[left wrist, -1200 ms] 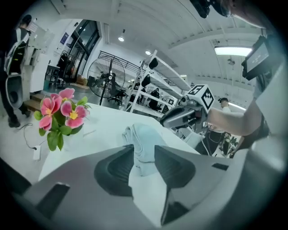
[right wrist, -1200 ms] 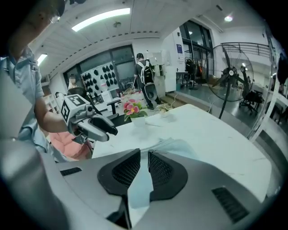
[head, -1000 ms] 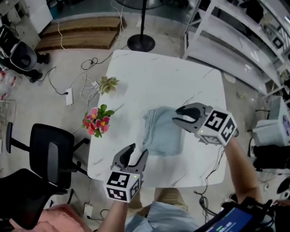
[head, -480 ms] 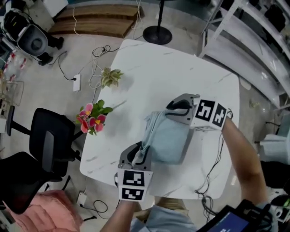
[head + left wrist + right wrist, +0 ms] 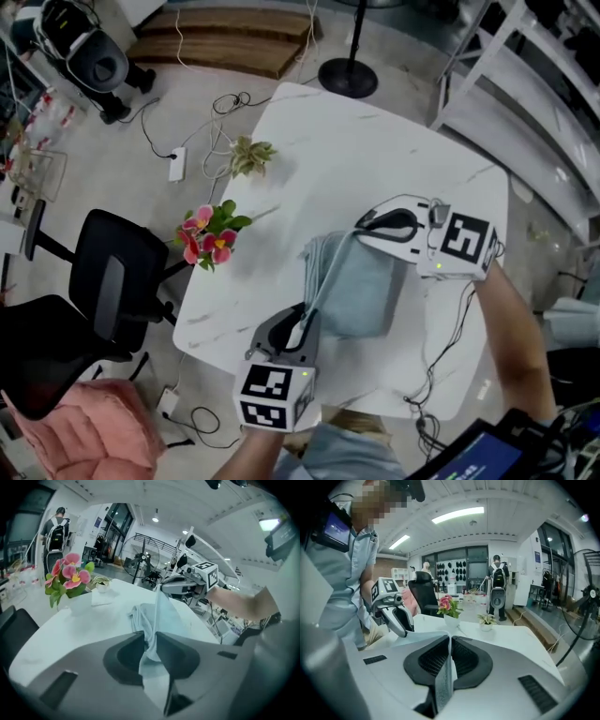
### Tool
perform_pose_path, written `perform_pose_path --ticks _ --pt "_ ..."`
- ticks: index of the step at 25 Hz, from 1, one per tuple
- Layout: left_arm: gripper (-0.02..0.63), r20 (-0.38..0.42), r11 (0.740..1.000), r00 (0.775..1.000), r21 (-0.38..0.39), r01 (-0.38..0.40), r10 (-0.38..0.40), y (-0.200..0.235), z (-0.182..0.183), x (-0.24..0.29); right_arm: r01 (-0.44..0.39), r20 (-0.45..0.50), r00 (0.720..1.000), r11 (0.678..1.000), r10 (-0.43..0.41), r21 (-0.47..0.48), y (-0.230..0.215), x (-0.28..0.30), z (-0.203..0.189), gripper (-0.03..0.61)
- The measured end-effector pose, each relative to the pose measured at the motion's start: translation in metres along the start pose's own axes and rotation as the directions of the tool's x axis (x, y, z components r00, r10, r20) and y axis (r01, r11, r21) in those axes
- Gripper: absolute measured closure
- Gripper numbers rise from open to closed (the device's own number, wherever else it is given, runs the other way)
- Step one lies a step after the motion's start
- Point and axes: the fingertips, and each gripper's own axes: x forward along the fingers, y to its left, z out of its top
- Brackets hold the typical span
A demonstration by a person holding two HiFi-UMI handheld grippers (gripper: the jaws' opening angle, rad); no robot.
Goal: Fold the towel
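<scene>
The white marbled desk (image 5: 375,141) bears a pale blue towel (image 5: 361,295) near its middle, pink flowers (image 5: 208,236) and a small green plant (image 5: 249,156) at one edge.

Left gripper (image 5: 151,641) jaws closing on towel (image 5: 161,618) – edge pinched between; pink flowers (image 5: 68,573) far left

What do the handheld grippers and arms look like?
The left gripper and right gripper match: grey bodies, dark jaw pads, each with a white cube of black square markers and a green light. Bare forearms, pale blue short-sleeved shirt. Both jaws closing on the towel.
</scene>
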Motion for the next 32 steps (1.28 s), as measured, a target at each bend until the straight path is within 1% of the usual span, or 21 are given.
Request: perform_pose_path --ticks 4,8,10,12,14,16,20,22,25,29,32 --pt "0.532 -0.021 0.997 1.000 -0.070 -0.021 0.019 0.013 -0.015 -0.004 -0.054 -0.046 0.998 0.997 0.051 -0.059 0.005 0.026 0.008 0.540" --pt "0.533 -0.067 0.990 0.997 -0.129 -0.056 0.047 0.026 -0.033 -0.003 -0.122 -0.114 0.987 0.991 0.115 -0.051 0.004 0.064 -0.006 0.534" --pt "0.532 -0.094 0.987 0.994 -0.146 -0.069 0.056 0.030 -0.043 -0.001 -0.162 -0.182 0.971 0.986 0.154 -0.028 0.001 0.082 -0.024 0.507" --pt "0.534 -0.111 0.985 0.992 -0.156 -0.074 0.057 0.030 -0.048 0.000 -0.201 -0.259 0.946 0.979 0.196 0.007 0.001 0.093 -0.045 0.466" --pt "0.535 -0.131 0.986 0.990 -0.151 -0.073 0.053 0.029 -0.050 0.000 -0.236 -0.311 0.921 0.971 0.236 0.039 0.004 0.096 -0.063 0.464" --pt "0.535 -0.129 0.988 0.990 -0.134 -0.078 0.061 0.033 -0.050 0.003 -0.252 -0.321 0.911 0.965 0.260 0.066 0.008 0.096 -0.071 0.498" --pt "0.535 -0.135 0.994 0.988 -0.075 -0.084 0.073 0.038 -0.048 0.010 -0.212 -0.310 0.920 0.971 0.238 0.114 0.003 0.089 -0.081 0.499" --pt "0.535 -0.148 0.997 0.986 -0.025 -0.076 0.071 0.039 -0.044 0.014 -0.172 -0.307 0.928 0.973 0.214 0.156 0.000 0.082 -0.087 0.499" --pt "0.535 -0.172 0.996 0.983 0.072 -0.046 0.058 0.042 -0.035 0.021 -0.088 -0.298 0.942 0.970 0.155 0.226 -0.003 0.066 -0.098 0.500" --pt "0.535 -0.190 0.984 0.981 0.179 -0.004 0.038 0.046 -0.025 0.031 0.012 -0.284 0.955 0.947 0.084 0.320 0.001 0.043 -0.112 0.506" --pt "0.535 -0.199 0.971 0.980 0.233 0.046 0.001 0.047 -0.017 0.041 0.097 -0.301 0.953 0.919 0.025 0.382 0.009 0.023 -0.123 0.509"
